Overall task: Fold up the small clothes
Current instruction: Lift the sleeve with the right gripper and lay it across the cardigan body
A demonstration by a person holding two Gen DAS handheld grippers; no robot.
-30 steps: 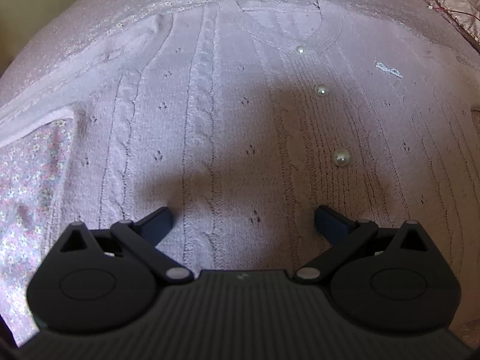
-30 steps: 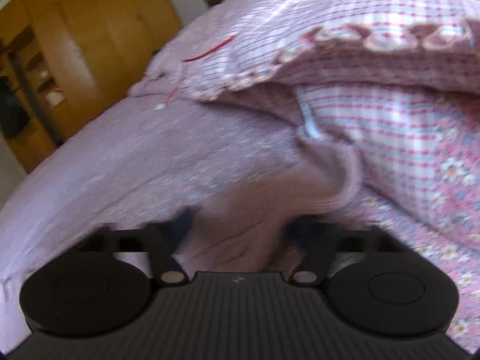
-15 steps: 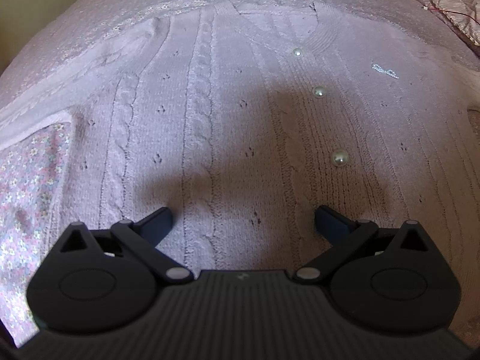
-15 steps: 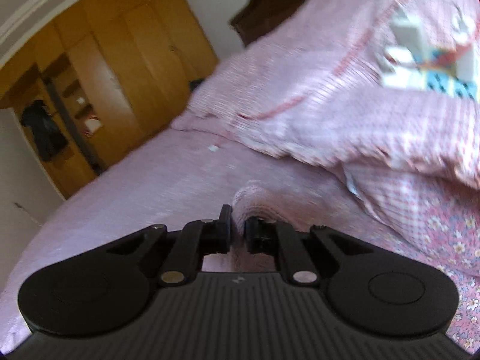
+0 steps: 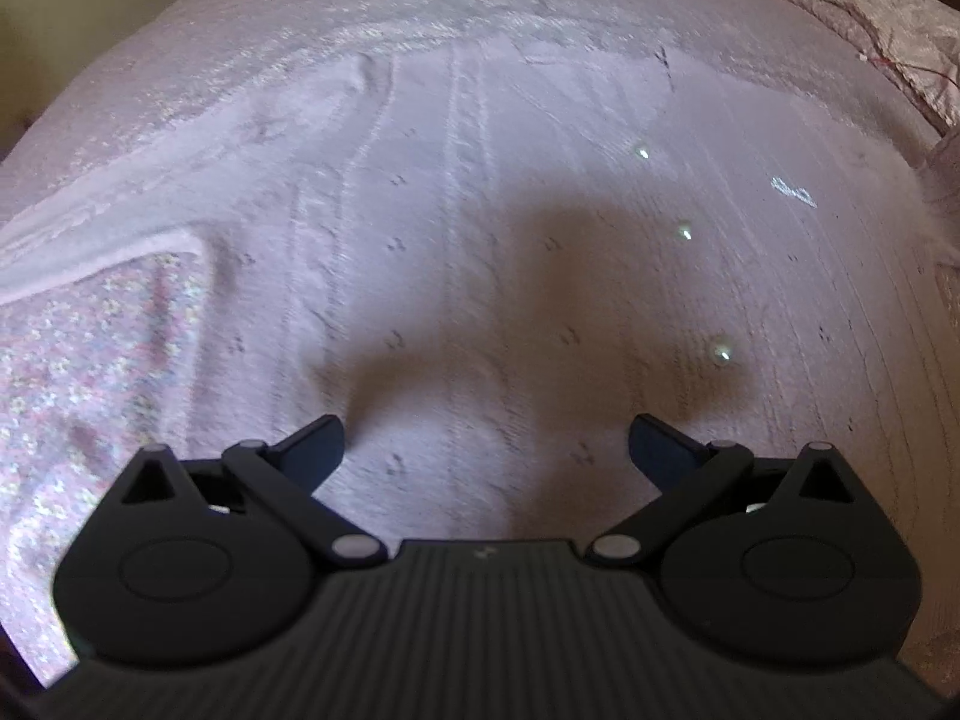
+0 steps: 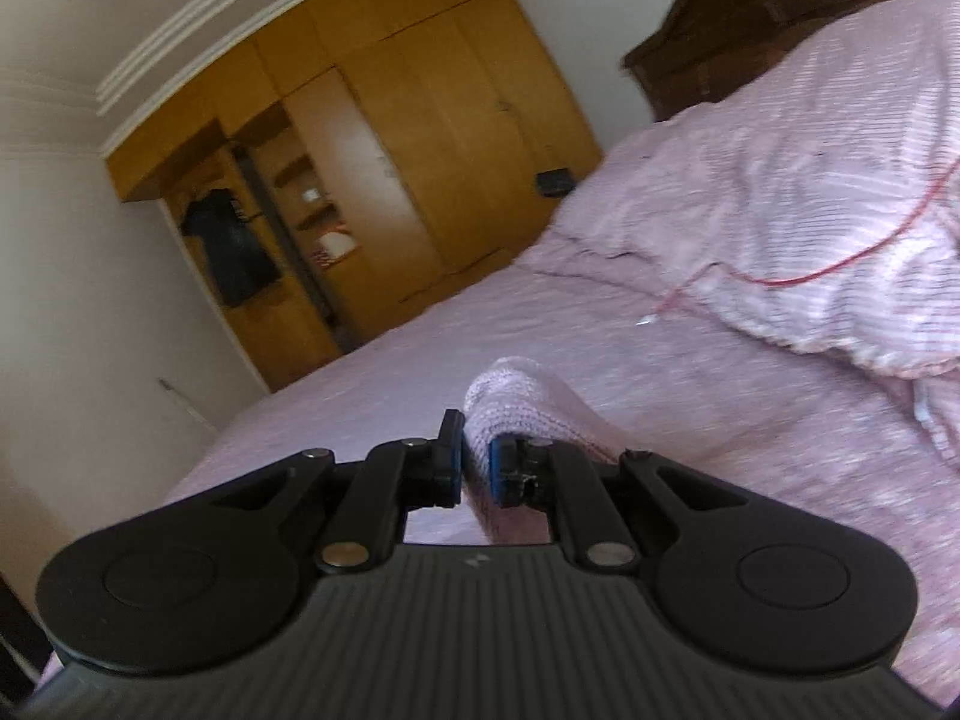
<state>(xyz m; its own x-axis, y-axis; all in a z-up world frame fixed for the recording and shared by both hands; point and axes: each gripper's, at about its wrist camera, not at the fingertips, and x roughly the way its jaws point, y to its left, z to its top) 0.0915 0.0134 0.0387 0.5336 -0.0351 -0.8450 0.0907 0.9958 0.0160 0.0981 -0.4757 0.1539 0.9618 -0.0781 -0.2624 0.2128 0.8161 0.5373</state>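
Two grippers, two roles. Left gripper [image 5: 486, 441]: spread wide, hovering over pink knit cardigan [image 5: 480, 252] lying flat on bed [image 6: 372, 396], pearl buttons [image 5: 720, 353] up; view shifted slightly since a second ago. Right gripper [image 6: 476, 468]: spread around cardigan's sleeve [image 6: 516, 402] a second ago, now pinching it and lifted. Likely next: sleeve carried across cardigan's front, first fold just beginning.

Wooden wardrobe [image 6: 390, 138] against the far wall, beyond the pink bed [image 6: 384, 384]; checked quilt [image 6: 828, 228] bunched on the bed, dark headboard [image 6: 750, 30] behind it.
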